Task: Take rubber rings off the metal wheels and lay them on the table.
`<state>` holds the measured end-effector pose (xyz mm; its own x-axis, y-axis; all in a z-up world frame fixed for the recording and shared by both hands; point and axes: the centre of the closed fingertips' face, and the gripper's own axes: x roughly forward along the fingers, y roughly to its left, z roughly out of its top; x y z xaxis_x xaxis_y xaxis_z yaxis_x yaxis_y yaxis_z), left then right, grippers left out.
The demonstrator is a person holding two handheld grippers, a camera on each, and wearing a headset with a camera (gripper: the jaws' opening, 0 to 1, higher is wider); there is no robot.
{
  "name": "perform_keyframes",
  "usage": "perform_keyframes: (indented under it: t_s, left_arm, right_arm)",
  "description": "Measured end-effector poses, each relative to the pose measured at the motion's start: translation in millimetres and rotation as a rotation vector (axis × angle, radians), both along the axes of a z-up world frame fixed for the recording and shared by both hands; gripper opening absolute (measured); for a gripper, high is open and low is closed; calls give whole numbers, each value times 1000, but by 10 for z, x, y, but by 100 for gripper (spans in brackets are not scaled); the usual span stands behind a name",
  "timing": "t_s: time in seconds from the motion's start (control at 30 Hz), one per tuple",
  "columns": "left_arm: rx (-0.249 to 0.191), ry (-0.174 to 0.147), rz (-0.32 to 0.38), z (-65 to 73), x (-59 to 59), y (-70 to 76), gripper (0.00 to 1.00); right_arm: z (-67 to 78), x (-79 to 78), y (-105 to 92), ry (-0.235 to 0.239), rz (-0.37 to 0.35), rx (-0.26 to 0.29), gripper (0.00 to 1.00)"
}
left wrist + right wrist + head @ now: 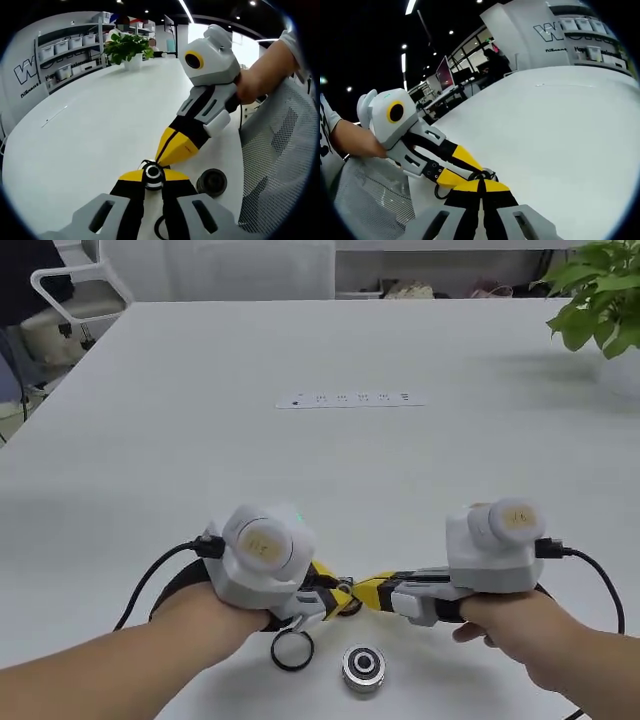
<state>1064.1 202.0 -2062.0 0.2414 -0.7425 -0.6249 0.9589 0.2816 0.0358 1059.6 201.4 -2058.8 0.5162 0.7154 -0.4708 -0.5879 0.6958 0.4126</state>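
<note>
Low over the white table (pixel 320 460) near its front edge, my two grippers meet tip to tip. The left gripper (pixel 152 177) is shut on a small metal wheel (pixel 153 171) that wears a black rubber ring. From the upper right, the right gripper (pixel 161 160) reaches in with its yellow tips pinched together on that ring. In the right gripper view the right gripper (pixel 481 183) touches the black ring (pixel 490 175) beside the left gripper (pixel 473 171). In the head view the held wheel (pixel 349 606) is mostly hidden between the yellow tips.
A loose black rubber ring (pixel 291 650) lies flat just below the left gripper. A bare metal wheel (pixel 363 667) stands beside it, nearer the edge. A white power strip (pixel 350 399) lies mid-table. A plant (pixel 600 300) stands far right and a mesh chair (pixel 280 165) behind me.
</note>
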Motion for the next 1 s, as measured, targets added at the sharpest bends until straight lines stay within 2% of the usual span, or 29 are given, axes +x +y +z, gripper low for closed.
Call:
perform_keyframes:
  t_s: [0.07, 0.1, 0.3, 0.6, 1.0]
  left_arm:
    - [0, 0, -1, 0, -2, -1, 7]
    - [-1, -2, -1, 2, 1, -2, 7]
    - [-2, -1, -2, 12, -1, -2, 7]
    - [0, -4, -8, 11, -9, -1, 7]
    - [-4, -6, -21, 9, -10, -4, 7]
  right_arm:
    - [29, -15, 37, 5, 9, 25, 0]
    - [85, -7, 69, -24, 25, 42, 0]
    - [82, -18, 72, -23, 30, 34, 0]
    - [3, -15, -5, -23, 22, -9, 0]
    - [-23, -11, -34, -13, 15, -14, 0]
